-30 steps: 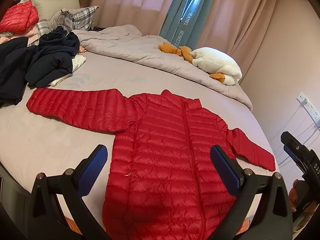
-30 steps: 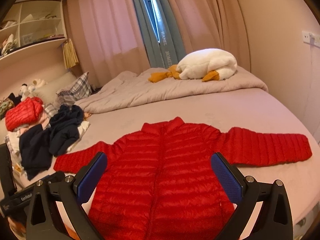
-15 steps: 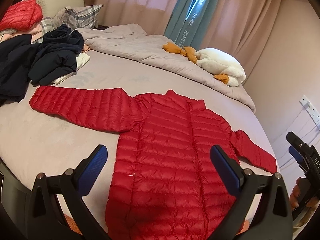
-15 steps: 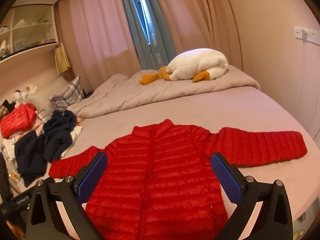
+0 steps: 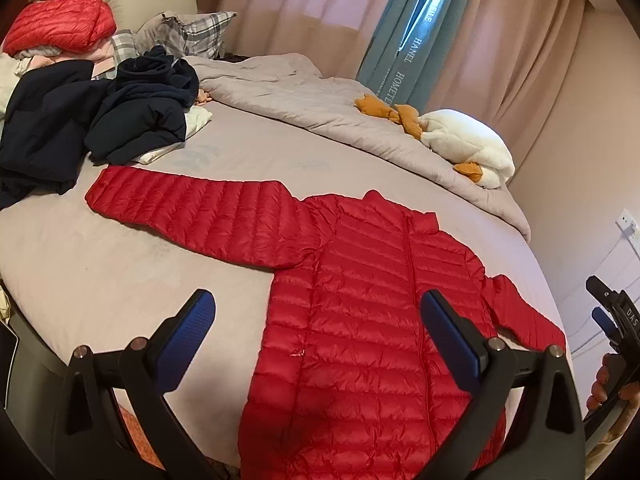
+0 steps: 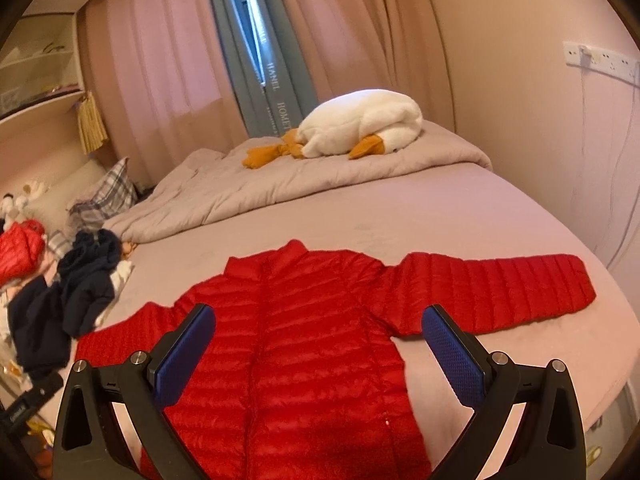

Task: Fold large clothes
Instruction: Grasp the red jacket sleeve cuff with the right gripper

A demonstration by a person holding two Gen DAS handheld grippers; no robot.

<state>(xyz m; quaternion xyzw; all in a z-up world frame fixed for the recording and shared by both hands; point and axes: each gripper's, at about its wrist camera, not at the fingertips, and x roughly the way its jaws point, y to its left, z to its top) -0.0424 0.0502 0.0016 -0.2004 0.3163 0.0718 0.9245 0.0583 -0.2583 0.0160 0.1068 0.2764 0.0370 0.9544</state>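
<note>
The red puffer jacket (image 5: pixel 360 320) lies front-up and zipped on the near half of the bed (image 5: pixel 100 272), collar toward the far side, hem at the near edge; both sleeves are spread out to the sides, one reaching left toward the heap of dark clothes (image 5: pixel 100 120), the other running right toward the bed's edge. The left gripper (image 5: pixel 316 332) hangs above the hem with its blue pads spread wide and nothing between them; the right gripper (image 6: pixel 316 344) is likewise released and empty, poised over the lower body of the jacket.

Nothing is folded yet, so the step in hand looks to be the first fold: bringing a sleeve across the chest. To do it well, each gripper should go to a cuff or to the shoulder seam rather than the middle of a sleeve (slippery quilted shell tends to slide and spring back); pinch through both layers of the fabric, lift only a little, and lay the sleeve straight across the zip line so its edge runs parallel to the side seam; press it flat before letting go, since trapped air will likely puff the fold open.

The right sleeve lies close to the bed's edge; drag it inward, not outward, or it may slip off. The white plush goose (image 6: pixel 360 124) and grey duvet (image 6: pixel 260 188) sit well apart on the far side; they should not interfere.
</note>
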